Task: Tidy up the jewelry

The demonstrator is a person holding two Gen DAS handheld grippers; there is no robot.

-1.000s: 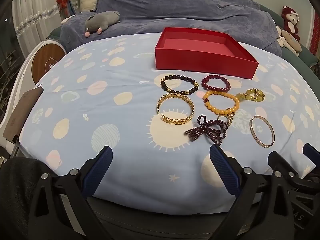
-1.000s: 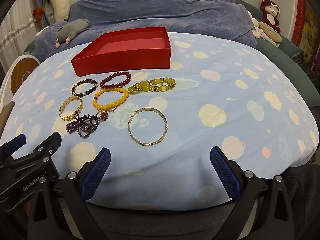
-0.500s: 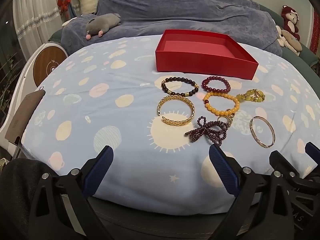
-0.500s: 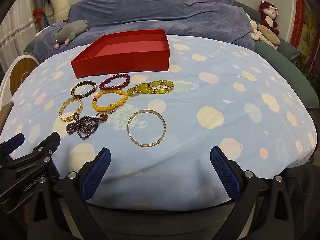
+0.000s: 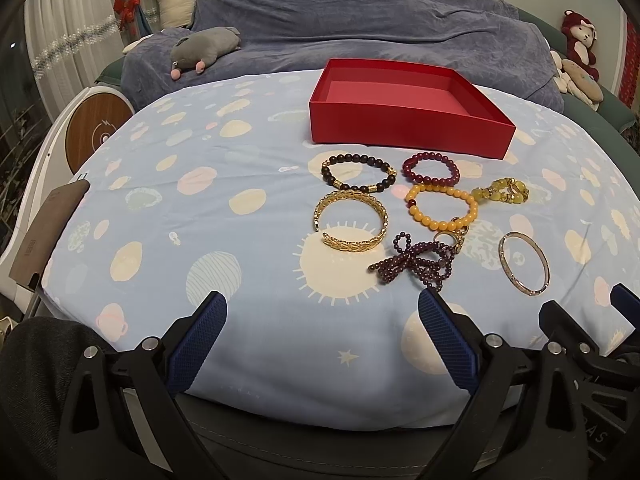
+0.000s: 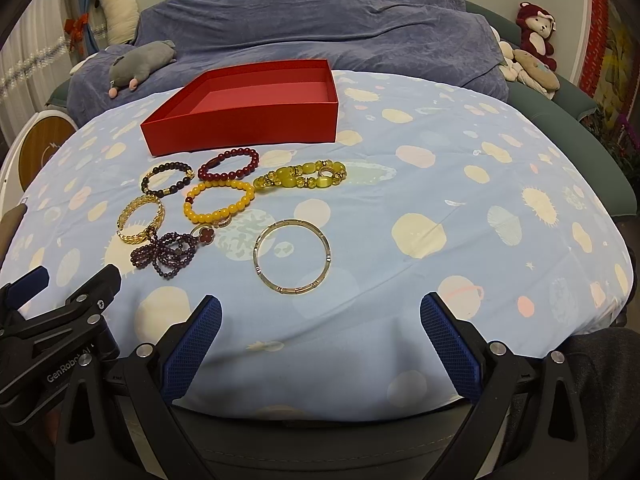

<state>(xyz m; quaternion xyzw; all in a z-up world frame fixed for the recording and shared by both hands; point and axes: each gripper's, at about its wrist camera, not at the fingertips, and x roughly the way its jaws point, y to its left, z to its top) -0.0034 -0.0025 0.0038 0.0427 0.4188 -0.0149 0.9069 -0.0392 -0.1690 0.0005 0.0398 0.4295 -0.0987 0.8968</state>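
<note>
A: Where's the jewelry?
B: Seven bracelets (image 6: 224, 208) lie clustered on the sheet (image 6: 440, 184), just in front of the red box (image 6: 248, 108).
A: And the grippers?
B: Left gripper (image 5: 322, 342) and right gripper (image 6: 320, 344) both gape wide, holding nothing, at the sheet's near edge; bare sheet spreads right.

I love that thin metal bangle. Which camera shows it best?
The right wrist view: the thin metal bangle lies near the centre, round and whole. In the left wrist view it sits far right, squeezed into a narrow oval.
</note>
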